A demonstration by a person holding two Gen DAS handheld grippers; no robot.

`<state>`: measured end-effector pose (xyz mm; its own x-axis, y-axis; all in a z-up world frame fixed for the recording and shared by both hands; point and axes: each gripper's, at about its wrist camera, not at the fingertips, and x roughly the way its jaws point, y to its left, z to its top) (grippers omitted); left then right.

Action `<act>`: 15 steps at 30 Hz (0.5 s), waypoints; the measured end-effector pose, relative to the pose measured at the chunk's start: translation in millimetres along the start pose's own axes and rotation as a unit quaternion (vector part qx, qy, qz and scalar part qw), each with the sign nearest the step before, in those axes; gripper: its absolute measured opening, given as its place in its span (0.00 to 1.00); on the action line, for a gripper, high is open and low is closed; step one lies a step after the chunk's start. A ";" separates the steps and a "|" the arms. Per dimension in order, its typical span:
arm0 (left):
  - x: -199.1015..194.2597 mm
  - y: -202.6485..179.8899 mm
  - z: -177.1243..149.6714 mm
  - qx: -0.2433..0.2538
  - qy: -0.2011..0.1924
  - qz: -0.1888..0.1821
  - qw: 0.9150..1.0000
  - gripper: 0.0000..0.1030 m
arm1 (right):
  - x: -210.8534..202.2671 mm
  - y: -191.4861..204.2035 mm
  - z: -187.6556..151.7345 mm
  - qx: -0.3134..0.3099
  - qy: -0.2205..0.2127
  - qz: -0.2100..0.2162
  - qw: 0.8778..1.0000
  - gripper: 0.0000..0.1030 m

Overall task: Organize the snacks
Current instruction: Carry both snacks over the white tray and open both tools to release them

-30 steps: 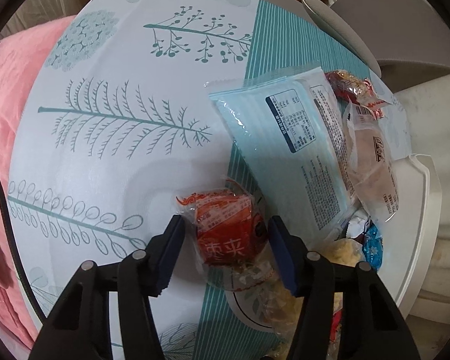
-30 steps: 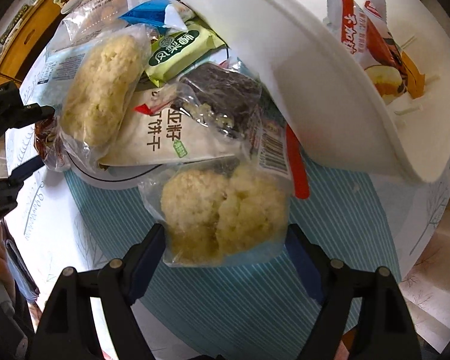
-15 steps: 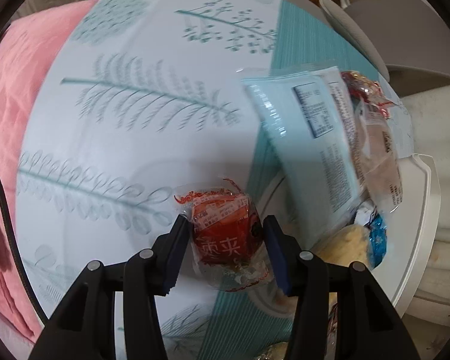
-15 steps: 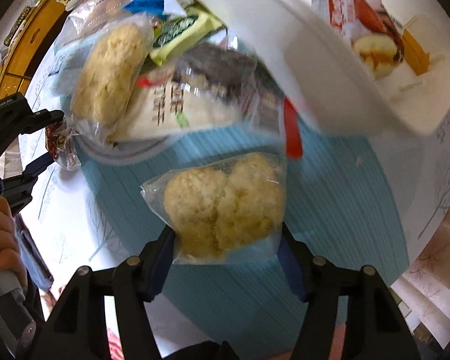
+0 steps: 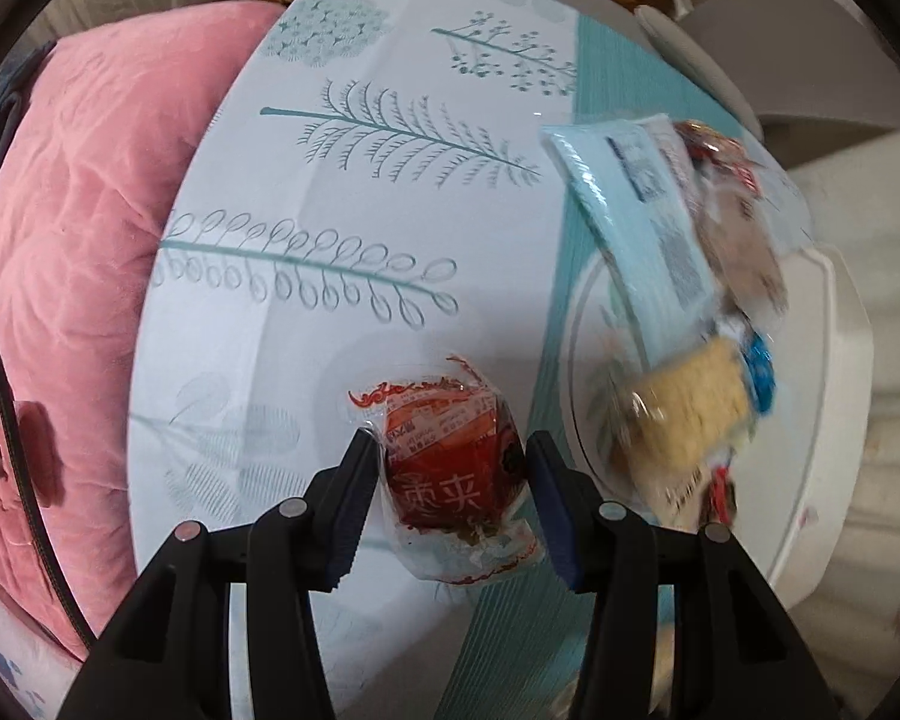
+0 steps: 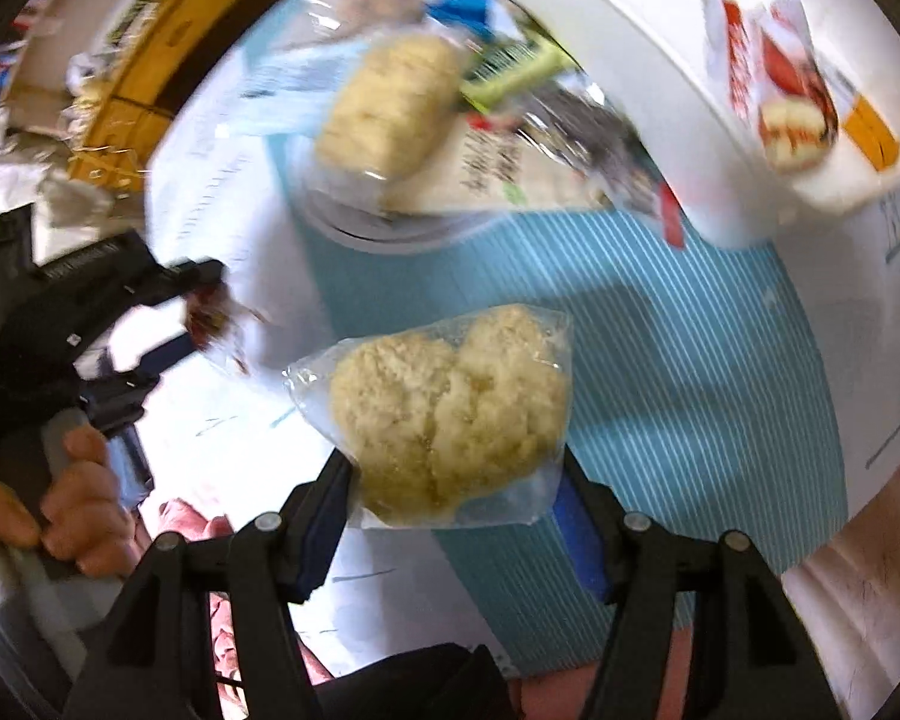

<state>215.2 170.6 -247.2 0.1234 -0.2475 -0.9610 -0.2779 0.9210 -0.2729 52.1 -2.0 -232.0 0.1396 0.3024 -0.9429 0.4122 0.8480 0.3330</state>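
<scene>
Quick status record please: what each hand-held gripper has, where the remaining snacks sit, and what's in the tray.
left hand-held gripper: shut on red snack, lifted off the tablecloth
right hand-held gripper: jaws just closed in; shut on clear cookie bag, held above the blue stripe
pile: mixed packets, blurred, beside the tray
white tray: one red-and-white packet inside

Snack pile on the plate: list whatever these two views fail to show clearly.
- Snack pile, left wrist view: motion blur smears the labels; the packets overlap.
- Same pile, right wrist view: blurred, print unreadable.
- Red snack in the left gripper: blur hides it in the right wrist view.
- White tray: cut off by the frame edge.
</scene>
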 end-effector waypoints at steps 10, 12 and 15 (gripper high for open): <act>-58.5 -11.7 -44.2 0.063 -0.033 -0.043 0.997 0.48 | -55.3 19.5 -7.6 -0.108 -0.089 0.012 0.990 0.61; -64.8 -13.5 -47.9 0.065 -0.042 -0.057 0.995 0.48 | -67.1 21.7 -7.3 -0.123 -0.109 0.008 0.986 0.61; -71.0 -20.4 -53.5 0.073 -0.052 -0.059 0.994 0.48 | -86.5 14.4 -2.4 -0.139 -0.142 0.005 0.980 0.61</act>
<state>161.2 153.3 -175.9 0.2466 -0.3313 -0.9107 -0.1160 0.9229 -0.3672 43.8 -14.9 -145.7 0.4027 0.2111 -0.8907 0.1535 0.9437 0.2930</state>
